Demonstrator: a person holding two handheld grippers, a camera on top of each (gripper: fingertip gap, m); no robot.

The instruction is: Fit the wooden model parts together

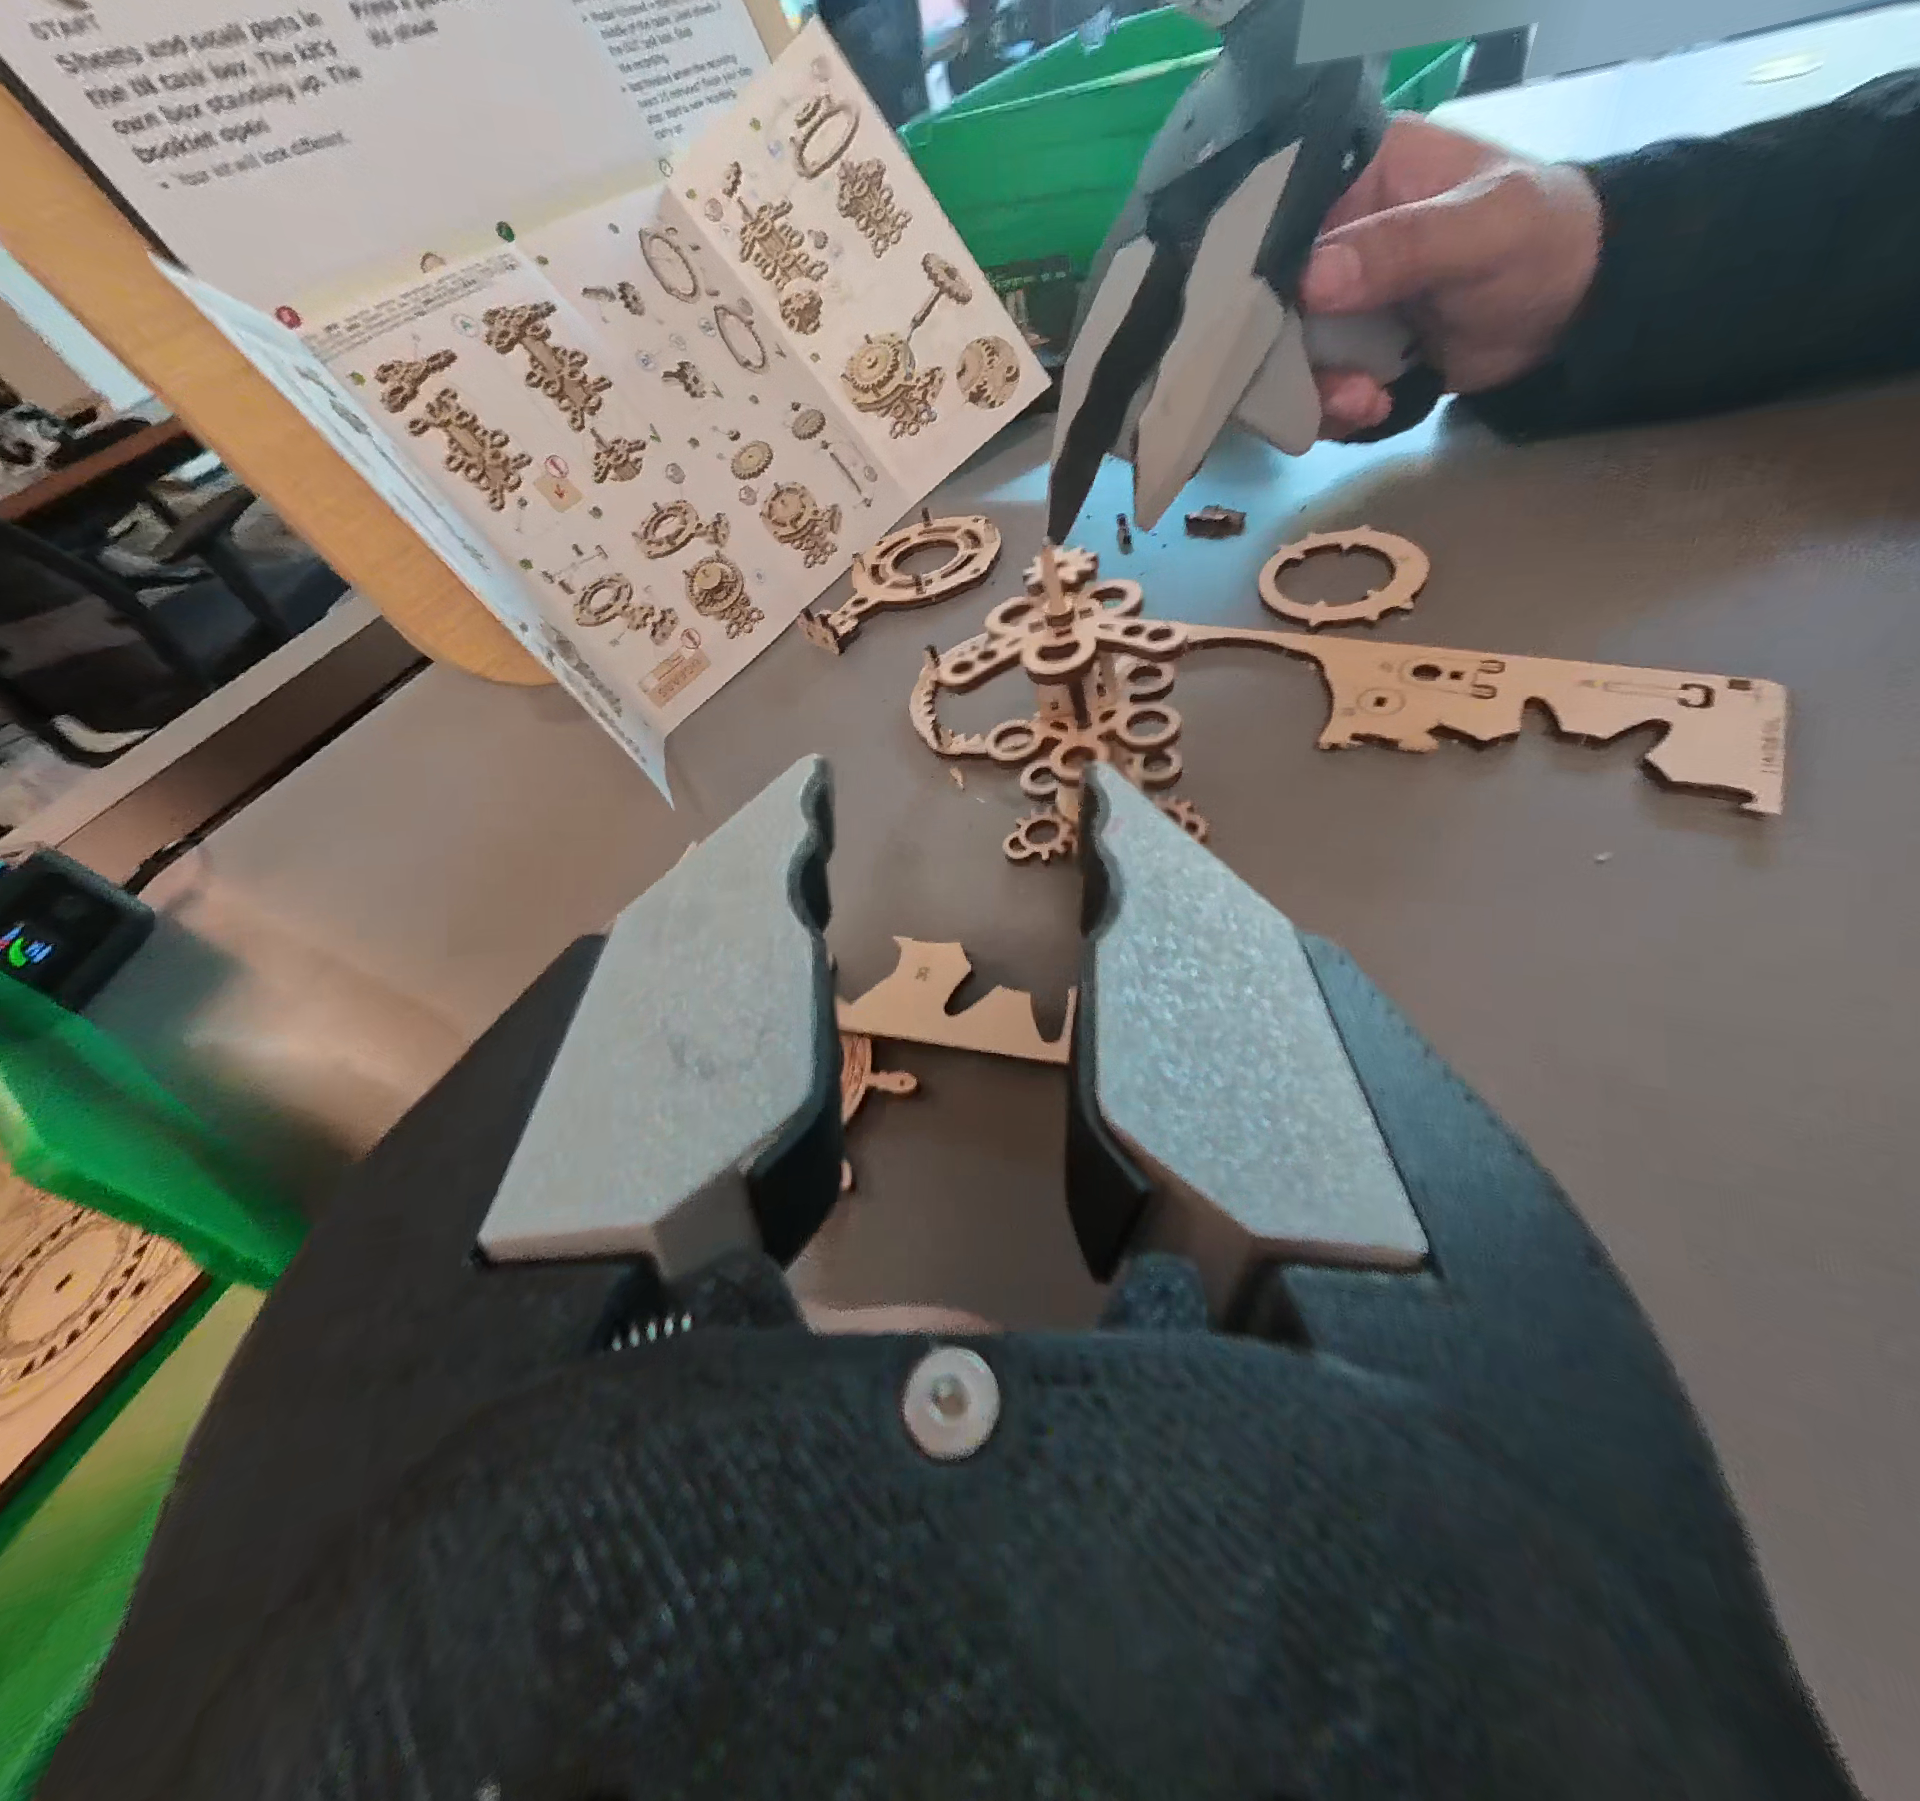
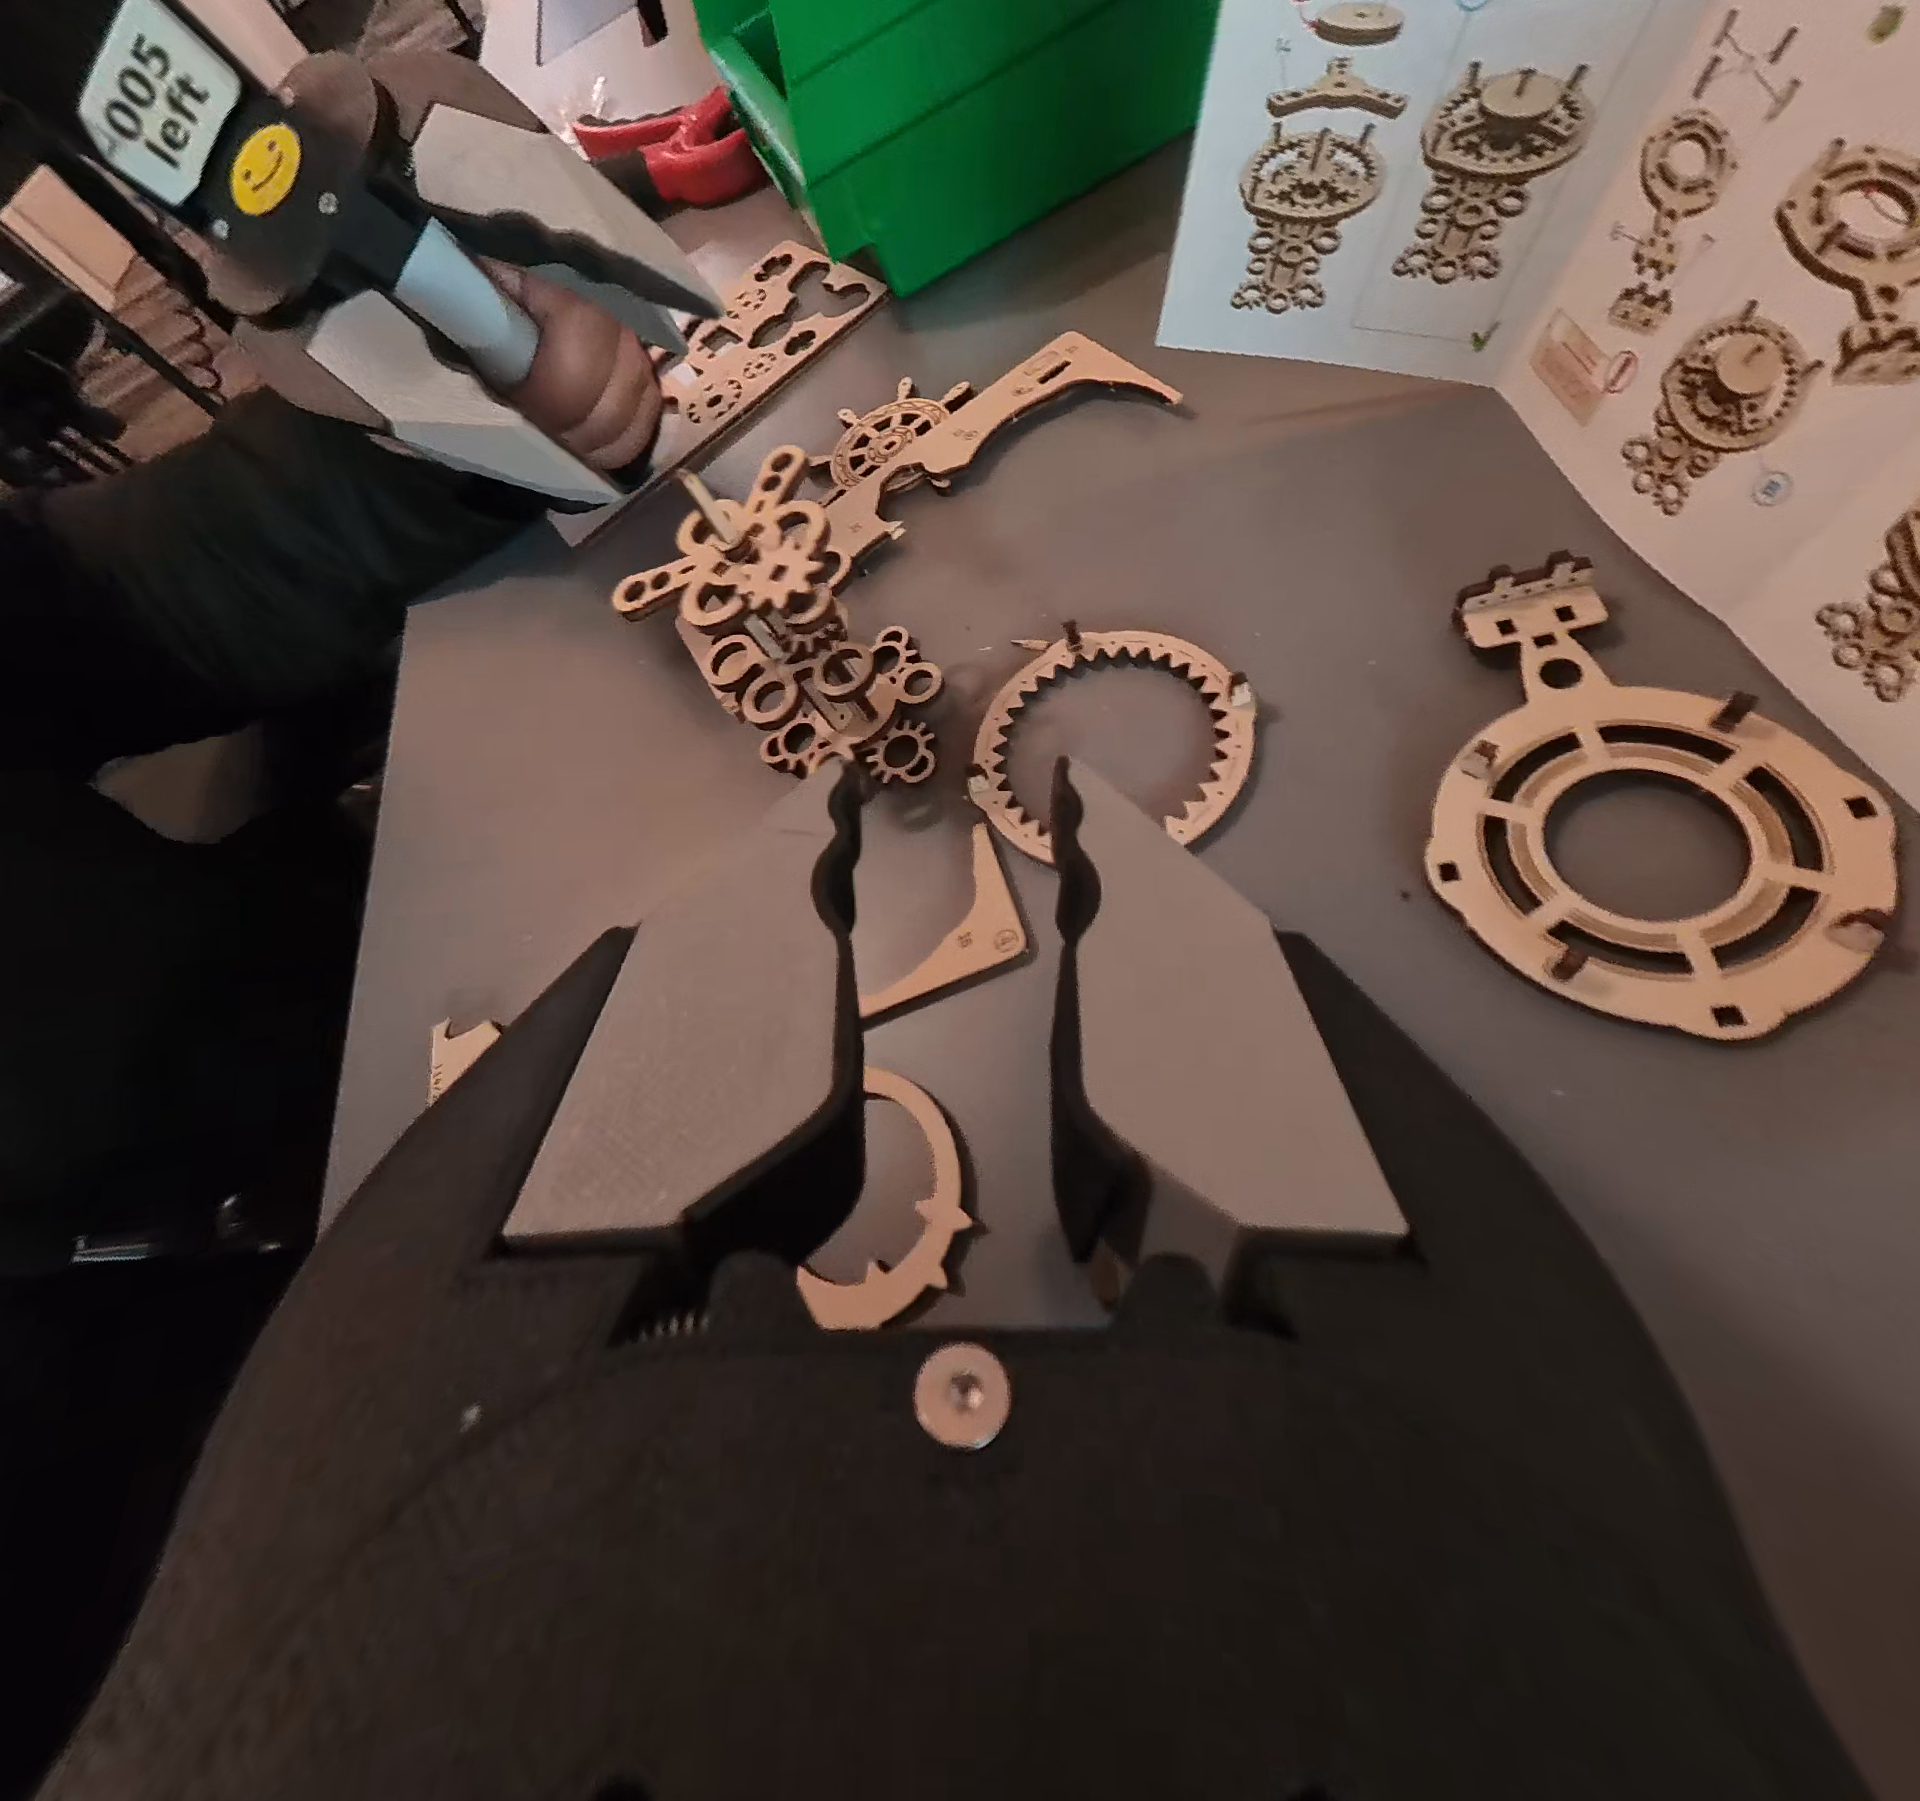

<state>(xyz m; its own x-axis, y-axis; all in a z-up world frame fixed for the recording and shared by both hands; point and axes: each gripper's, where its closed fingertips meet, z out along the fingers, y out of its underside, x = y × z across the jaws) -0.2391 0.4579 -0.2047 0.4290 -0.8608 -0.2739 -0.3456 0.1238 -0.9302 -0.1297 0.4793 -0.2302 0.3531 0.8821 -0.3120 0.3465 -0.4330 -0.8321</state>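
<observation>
The left hand-held gripper (image 1: 956, 816) is open, with a wide gap between its fingers, and holds nothing. It hangs above the grey counter (image 1: 1455, 1024), its tips just short of the partly built wooden model (image 1: 1070, 702). A jagged offcut of plywood (image 1: 956, 1008) lies on the counter below the gap between the fingers.

The right hand-held gripper (image 2: 956, 785) is also open and empty. Its tips point down near the model (image 2: 790, 629), and a toothed wooden ring (image 2: 1117, 743) lies on the counter just beyond them. In the left wrist view the right hand-held gripper (image 1: 1101, 525) is seen from outside, gripped by a hand (image 1: 1455, 265), with its tips close above the small gear at the top of the model; contact cannot be confirmed.

The model stands upright near the middle of the counter (image 2: 1299, 525): stacked plates of joined rings around a thin vertical shaft. Loose parts lie around it:
- a round slotted frame with a stem (image 2: 1652, 826), well to one side;
- a thin ring with outer notches (image 1: 1342, 577);
- a long cut-out sheet remnant (image 1: 1538, 702), beside the model.

A folded instruction booklet (image 1: 665, 421) stands open behind the parts. Green bins (image 2: 966, 78) sit at the far edge of the counter.
</observation>
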